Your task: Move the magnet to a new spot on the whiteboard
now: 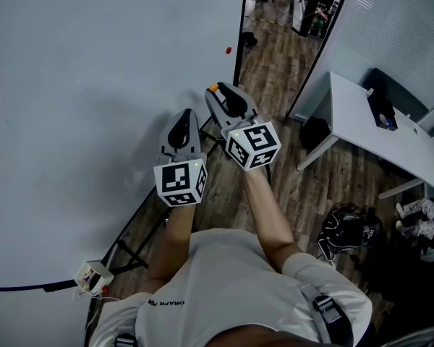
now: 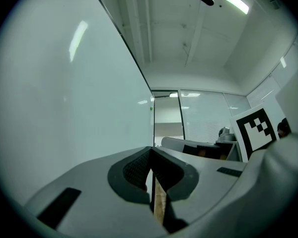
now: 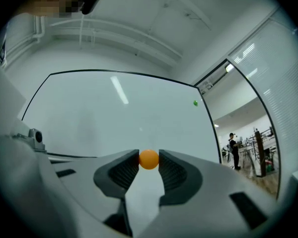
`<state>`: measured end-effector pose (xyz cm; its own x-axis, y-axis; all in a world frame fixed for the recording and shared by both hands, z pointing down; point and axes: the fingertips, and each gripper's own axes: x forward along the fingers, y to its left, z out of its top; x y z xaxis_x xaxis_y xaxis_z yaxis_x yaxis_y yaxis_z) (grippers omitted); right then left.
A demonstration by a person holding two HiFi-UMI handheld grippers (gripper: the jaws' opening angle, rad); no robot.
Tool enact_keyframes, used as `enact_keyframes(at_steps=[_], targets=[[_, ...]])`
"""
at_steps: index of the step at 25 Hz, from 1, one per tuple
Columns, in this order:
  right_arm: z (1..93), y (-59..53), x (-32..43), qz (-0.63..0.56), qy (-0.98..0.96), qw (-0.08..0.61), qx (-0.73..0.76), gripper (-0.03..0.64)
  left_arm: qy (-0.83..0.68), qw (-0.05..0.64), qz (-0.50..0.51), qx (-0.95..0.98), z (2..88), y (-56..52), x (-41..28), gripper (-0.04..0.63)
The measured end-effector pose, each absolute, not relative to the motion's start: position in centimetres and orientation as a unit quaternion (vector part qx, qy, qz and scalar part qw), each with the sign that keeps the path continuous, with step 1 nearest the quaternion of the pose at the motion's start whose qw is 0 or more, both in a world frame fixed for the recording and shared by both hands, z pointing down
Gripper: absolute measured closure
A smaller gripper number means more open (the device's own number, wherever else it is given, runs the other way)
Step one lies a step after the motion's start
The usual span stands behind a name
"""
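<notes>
A small orange ball-shaped magnet (image 3: 149, 159) sits pinched between the tips of my right gripper (image 3: 149, 156), which is shut on it a little short of the whiteboard (image 3: 114, 113). From the head view the orange magnet (image 1: 214, 88) shows at the front of the right gripper (image 1: 217, 92), near the whiteboard's (image 1: 94, 85) right edge. My left gripper (image 1: 186, 116) hangs just left of it and lower. Its jaws (image 2: 150, 155) are shut with nothing between them, and the whiteboard (image 2: 64, 108) runs along its left side.
A small red dot (image 1: 228, 50) sticks to the board near its right edge; a green dot (image 3: 195, 102) shows there in the right gripper view. A white desk (image 1: 376, 136) stands at the right, a black bag (image 1: 347, 230) on the wooden floor, stand legs (image 1: 130, 244) below the board.
</notes>
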<state>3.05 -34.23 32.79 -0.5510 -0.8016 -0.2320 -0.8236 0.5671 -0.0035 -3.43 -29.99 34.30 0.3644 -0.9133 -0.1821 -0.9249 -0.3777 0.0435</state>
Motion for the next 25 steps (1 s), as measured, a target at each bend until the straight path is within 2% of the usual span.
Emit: enact_keyframes(at_steps=[25], targets=[[33.5, -31.6, 4.3, 0.027, 0.873, 0.129, -0.469, 0.485, 0.552, 0.039, 0.083, -0.829, 34.5, -29.7, -3.1, 0.592]])
